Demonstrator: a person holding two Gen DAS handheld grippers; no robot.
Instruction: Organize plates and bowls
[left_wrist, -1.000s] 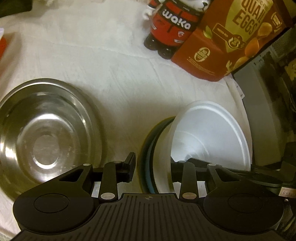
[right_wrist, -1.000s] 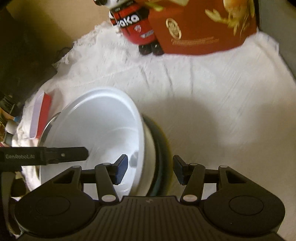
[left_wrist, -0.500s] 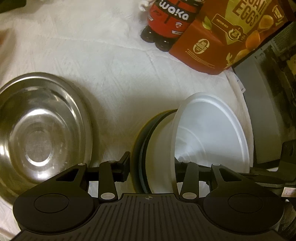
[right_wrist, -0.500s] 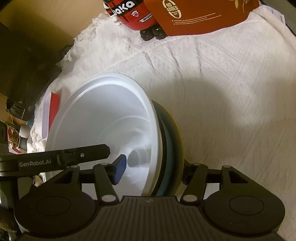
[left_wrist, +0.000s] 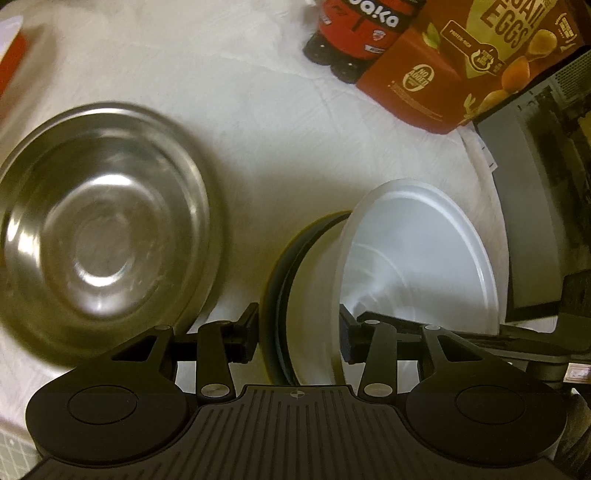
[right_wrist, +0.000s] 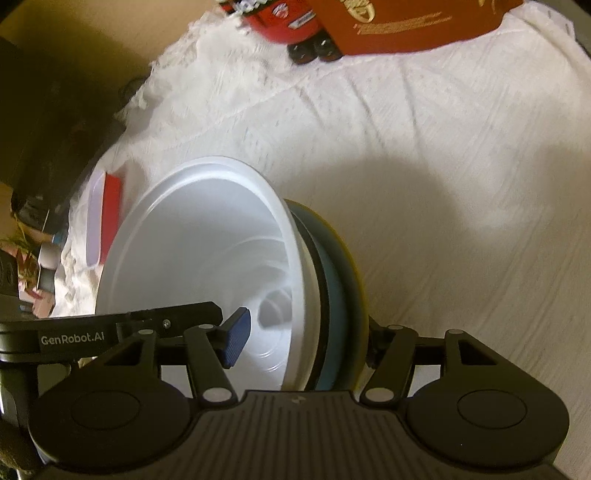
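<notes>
A white bowl (left_wrist: 417, 258) sits on a stack of dark, teal and yellow-rimmed plates (left_wrist: 280, 280) on the white cloth. My left gripper (left_wrist: 299, 332) straddles the stack's left rim, one finger outside the plates and one inside the bowl, both close to it, with no squeeze visible. My right gripper (right_wrist: 304, 341) straddles the opposite rim of the white bowl (right_wrist: 207, 251) and plates (right_wrist: 336, 280). Its blue pad (right_wrist: 236, 339) hangs inside the bowl, clear of the wall. Its other finger is mostly hidden behind the plates. A steel bowl (left_wrist: 103, 229) lies apart to the left.
A red bottle pack (left_wrist: 362, 29) and an orange egg box (left_wrist: 461, 62) stand at the back of the cloth. A red-and-white flat container (right_wrist: 103, 218) lies at the far left. A grey appliance (left_wrist: 524, 206) borders the right side.
Both grippers' jaws have widened and come down over the stack's rim, so the bowl and plates now fill the space between the fingers. The steel bowl has not moved.
</notes>
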